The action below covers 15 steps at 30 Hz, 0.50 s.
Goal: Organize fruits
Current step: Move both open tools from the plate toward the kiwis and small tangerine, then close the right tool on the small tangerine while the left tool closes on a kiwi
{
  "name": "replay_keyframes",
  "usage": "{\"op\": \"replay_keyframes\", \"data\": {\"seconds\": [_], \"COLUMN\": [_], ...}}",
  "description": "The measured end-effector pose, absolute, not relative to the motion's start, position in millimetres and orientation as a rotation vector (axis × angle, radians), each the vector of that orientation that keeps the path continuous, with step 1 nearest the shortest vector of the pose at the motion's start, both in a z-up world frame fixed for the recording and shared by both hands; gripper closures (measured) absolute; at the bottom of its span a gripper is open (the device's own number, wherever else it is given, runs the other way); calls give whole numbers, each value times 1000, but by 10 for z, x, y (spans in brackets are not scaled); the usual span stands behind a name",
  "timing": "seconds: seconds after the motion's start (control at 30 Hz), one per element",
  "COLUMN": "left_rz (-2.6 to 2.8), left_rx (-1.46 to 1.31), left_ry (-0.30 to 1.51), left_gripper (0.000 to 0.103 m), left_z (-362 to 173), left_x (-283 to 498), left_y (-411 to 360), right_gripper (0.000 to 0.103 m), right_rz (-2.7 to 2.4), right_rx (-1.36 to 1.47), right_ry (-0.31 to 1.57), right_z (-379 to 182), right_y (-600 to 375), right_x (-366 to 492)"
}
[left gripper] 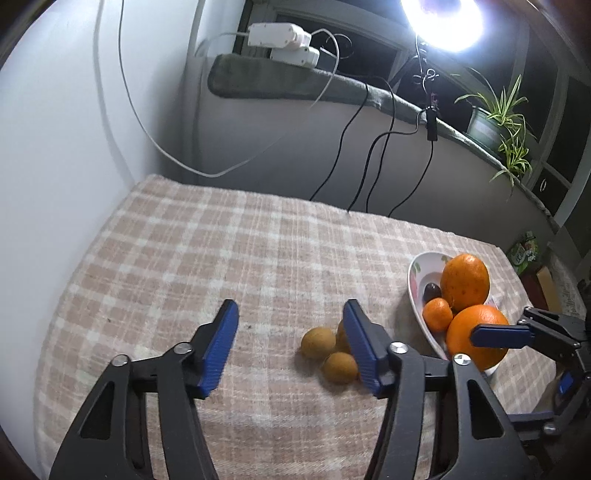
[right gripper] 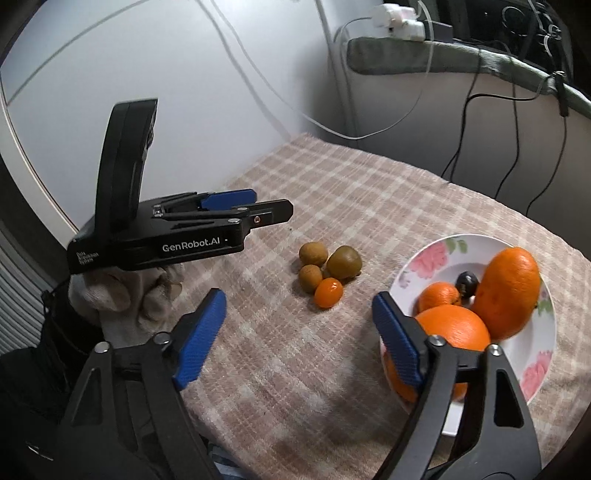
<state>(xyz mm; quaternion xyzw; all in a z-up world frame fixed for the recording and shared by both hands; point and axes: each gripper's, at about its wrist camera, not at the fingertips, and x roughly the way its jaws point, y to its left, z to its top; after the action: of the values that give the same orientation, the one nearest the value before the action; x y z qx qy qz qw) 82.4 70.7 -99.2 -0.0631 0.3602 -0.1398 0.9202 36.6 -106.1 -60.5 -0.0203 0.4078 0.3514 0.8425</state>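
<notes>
Checked beige cloth is covering the table across the frame's middle. At lower right, a flowered plate is holding oranges. Both grippers, left and right, are hovering with jaws spread, gripping nothing. Small brown fruits and an orange kumquat are lying clustered at centre.

Table under a pink-and-cream checked cloth, pushed against a white wall. Grey-padded windowsill behind carries white power adapters, trailing cables and a potted spider plant. Bright round lamp overhead; window panes dark.
</notes>
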Motion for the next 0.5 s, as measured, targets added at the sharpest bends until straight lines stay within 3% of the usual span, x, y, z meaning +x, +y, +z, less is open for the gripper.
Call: {"op": "replay_keyframes", "data": {"seconds": [0.3, 0.5], "left_rz": [-370, -391], "left_rx": [-149, -151], "left_ry": [812, 844], "left_gripper": [60, 65], "left_z": [-1167, -1256], "left_x": [894, 961], "left_y": [648, 633], "right_gripper": [57, 59], "right_rz": [736, 737], "right_rx": [-226, -371], "right_ry": [885, 905], "right_z": [-754, -795], "right_y": [-762, -626], "right_x": [427, 524]}}
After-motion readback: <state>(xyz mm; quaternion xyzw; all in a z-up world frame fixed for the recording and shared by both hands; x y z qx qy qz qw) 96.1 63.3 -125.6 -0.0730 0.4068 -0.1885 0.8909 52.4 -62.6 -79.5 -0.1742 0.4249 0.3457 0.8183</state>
